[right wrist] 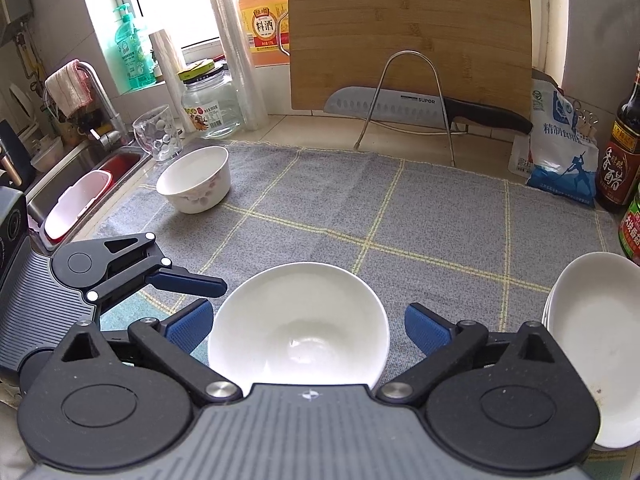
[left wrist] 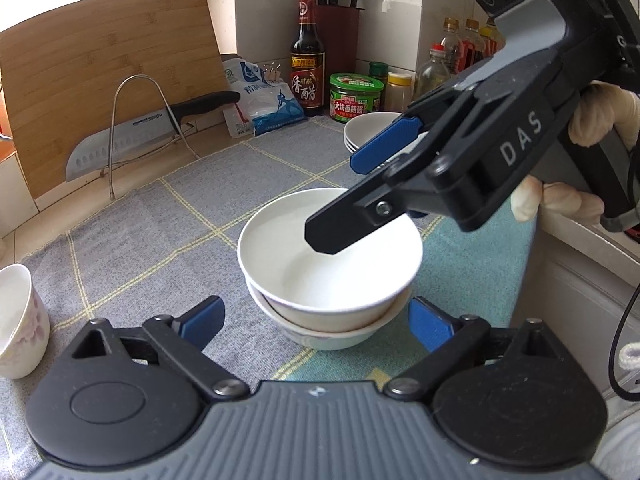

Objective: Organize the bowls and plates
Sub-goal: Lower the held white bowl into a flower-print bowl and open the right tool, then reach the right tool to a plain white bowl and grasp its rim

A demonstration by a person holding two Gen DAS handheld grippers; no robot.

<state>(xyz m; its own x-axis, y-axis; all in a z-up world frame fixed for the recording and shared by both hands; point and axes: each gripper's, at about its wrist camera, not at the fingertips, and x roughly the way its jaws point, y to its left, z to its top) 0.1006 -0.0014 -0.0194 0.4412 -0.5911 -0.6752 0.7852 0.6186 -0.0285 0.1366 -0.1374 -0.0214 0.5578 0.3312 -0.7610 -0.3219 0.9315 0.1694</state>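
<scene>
A white bowl (left wrist: 330, 256) sits nested in a second bowl (left wrist: 328, 336) on the grey checked cloth (left wrist: 160, 240). My left gripper (left wrist: 316, 326) is open, its blue pads on either side of the lower bowl, close to its wall. My right gripper (left wrist: 344, 196) is open too, with one finger over the bowl's inside and the other above its far rim. In the right wrist view the same bowl (right wrist: 298, 324) lies between the wide-spread pads of the right gripper (right wrist: 308, 330). A flowered bowl (right wrist: 194, 184) stands apart at the cloth's left, and white plates (right wrist: 592, 344) are stacked at the right.
A knife (right wrist: 400, 104) rests on a wire rack in front of a bamboo cutting board (right wrist: 408, 32). A salt bag (right wrist: 560, 152), vinegar bottle (left wrist: 307, 68) and jars line the back. The sink (right wrist: 80, 184), a glass (right wrist: 156, 132) and a jar (right wrist: 210, 104) are at the left.
</scene>
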